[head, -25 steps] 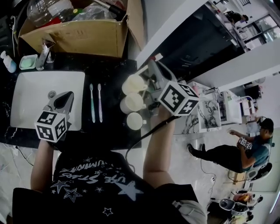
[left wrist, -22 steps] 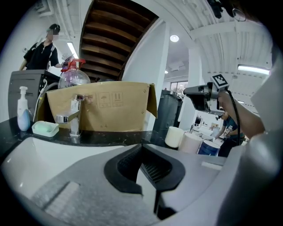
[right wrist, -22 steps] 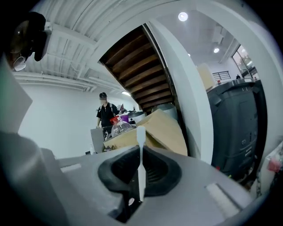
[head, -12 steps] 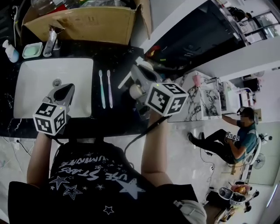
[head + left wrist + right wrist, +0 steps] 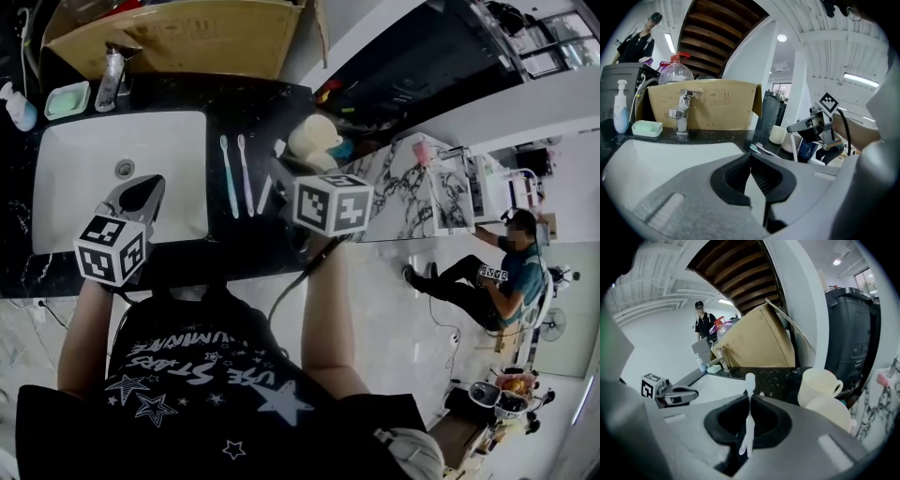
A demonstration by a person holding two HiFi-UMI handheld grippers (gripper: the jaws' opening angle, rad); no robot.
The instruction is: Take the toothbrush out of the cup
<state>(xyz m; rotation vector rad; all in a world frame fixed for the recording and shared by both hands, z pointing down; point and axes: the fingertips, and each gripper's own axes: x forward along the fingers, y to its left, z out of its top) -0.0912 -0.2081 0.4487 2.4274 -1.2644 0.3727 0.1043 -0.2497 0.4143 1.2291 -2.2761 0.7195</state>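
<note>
Here, toothbrush (image 5: 748, 420) in right hand-held gripper (image 5: 750, 398); shirt print (image 5: 202, 372) "STARS".

right gripper (image 5: 750, 398) shifted left, toothbrush (image 5: 749, 380) carried away from cups (image 5: 819, 386)

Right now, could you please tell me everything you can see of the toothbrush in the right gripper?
The white toothbrush is slim and plastic-looking, with a rounded end pointing away from the camera. The right gripper is shut on its handle, so it stands out beyond the jaws. It is outside the cream cups and apart from them, above the dark counter.
</note>
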